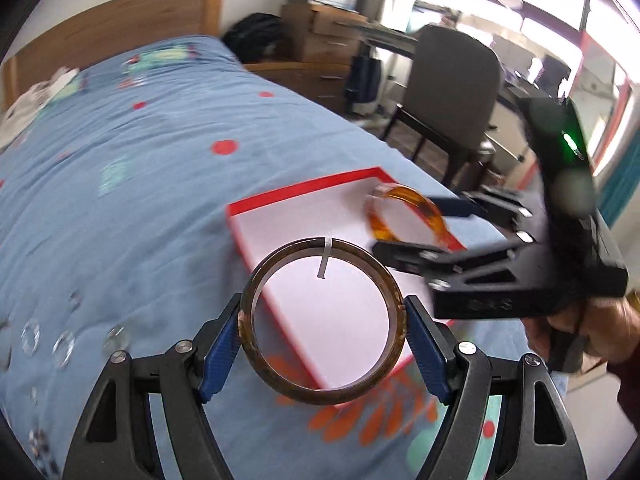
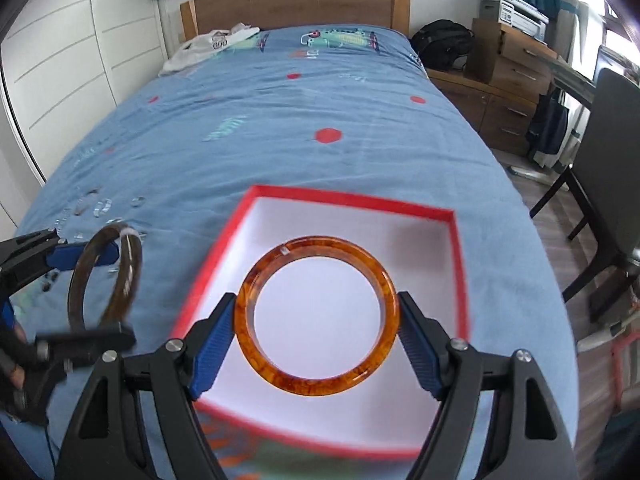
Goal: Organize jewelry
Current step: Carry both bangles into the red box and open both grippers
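A glossy, translucent amber bangle (image 2: pixel 318 316) and a darker brown, equally polished bangle (image 1: pixel 322 322) sit between ribbed blue pads (image 2: pixel 212 344) on matt black plastic fingers with metal screws, above a matt red-rimmed white card box (image 2: pixel 460 264), wrinkled blue cotton bedspread (image 2: pixel 280 128) and smooth wooden headboard (image 2: pixel 296 4).

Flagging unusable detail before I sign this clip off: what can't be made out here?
- Small clear rings on the blue bedspread: blurred and tiny in both views; count and type unreadable.
- Red-rimmed white box: near edge motion-blurred in the right wrist view.
- Translucent orange bangle in the right gripper: smeared in the left wrist view.
- Dark brown bangle: its bottom hides the bedspread print.
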Demonstrator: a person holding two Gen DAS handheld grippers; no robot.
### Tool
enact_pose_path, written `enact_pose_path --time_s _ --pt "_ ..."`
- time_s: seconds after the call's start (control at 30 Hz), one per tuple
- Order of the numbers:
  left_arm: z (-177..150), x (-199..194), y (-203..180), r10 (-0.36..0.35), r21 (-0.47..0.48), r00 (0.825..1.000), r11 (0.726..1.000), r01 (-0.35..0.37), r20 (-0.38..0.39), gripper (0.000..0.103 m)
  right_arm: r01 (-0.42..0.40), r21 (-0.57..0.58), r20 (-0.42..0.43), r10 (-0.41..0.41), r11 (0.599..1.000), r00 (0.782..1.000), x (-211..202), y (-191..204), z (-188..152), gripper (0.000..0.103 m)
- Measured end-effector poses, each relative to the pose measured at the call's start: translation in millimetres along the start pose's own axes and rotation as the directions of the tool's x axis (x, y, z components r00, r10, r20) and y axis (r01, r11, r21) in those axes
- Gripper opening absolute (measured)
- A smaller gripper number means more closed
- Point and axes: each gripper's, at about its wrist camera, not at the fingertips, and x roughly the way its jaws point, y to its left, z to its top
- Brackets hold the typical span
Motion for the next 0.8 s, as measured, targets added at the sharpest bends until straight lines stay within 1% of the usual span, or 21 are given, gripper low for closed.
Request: enact_pose_path --time_s 0.03,0.1,0.2,0.37,0.47,0.57,0.6,0.67,0.73,0.8 --pt "4.3 7.8 -4.3 0.017 0.010 1.000 1.000 -0.017 -0.007 0.076 -0.015 -0.012 -0.011 0.015 1.000 1.000 7.4 -8.0 6.2 0.076" --pt "9.9 25.2 -3.6 -0.009 0.001 0.999 1.000 0.009 -0.037 0.076 -0.035 -0.033 -0.033 0.034 0.999 0.999 19.1 -21.1 14.8 0.076" --pt "10.0 41.3 -5.4 -0.004 0.035 0.998 0.999 0.006 -0.057 0.076 -0.060 -0.066 -0.075 0.055 0.996 0.996 40.9 -42.0 27.7 0.076" --pt "7.7 67.7 -2.8 -0.026 0.059 0.994 0.998 0.033 -0.107 0.076 -0.139 -0.107 -0.119 0.126 0.984 0.985 61.4 -55.0 36.6 0.076" --pt "6.4 81.1 -5.5 -0.041 0.091 0.990 0.994 0.054 -0.135 0.076 -0.183 -0.150 -0.171 0.157 0.972 0.973 78.4 -54.7 38.3 0.076" --pt "4.9 90.8 -6.1 -0.055 0.114 0.985 0.991 0.074 -0.161 0.076 -0.199 -0.178 -0.214 0.160 0.964 0.964 95.3 -52.9 35.4 0.076" --pt "4.1 93.8 -8.3 -0.046 0.134 0.985 0.989 0.068 -0.165 0.076 -0.200 -0.182 -0.232 0.156 0.963 0.960 102.1 -52.6 34.2 0.076" --pt "3.4 97.1 -9.5 -0.024 0.158 0.986 0.986 0.051 -0.165 0.076 -0.180 -0.213 -0.246 0.126 0.960 0.961 110.0 -49.6 32.2 0.076" --pt "2.7 100.4 -8.1 -0.018 0.171 0.985 0.984 0.048 -0.172 0.076 -0.168 -0.244 -0.259 0.103 0.955 0.960 114.5 -46.9 32.0 0.076" --pt "-0.2 104.1 -10.8 0.014 0.216 0.984 0.976 0.025 -0.176 0.075 -0.152 -0.275 -0.276 0.073 0.950 0.958 119.2 -44.7 30.8 0.077"
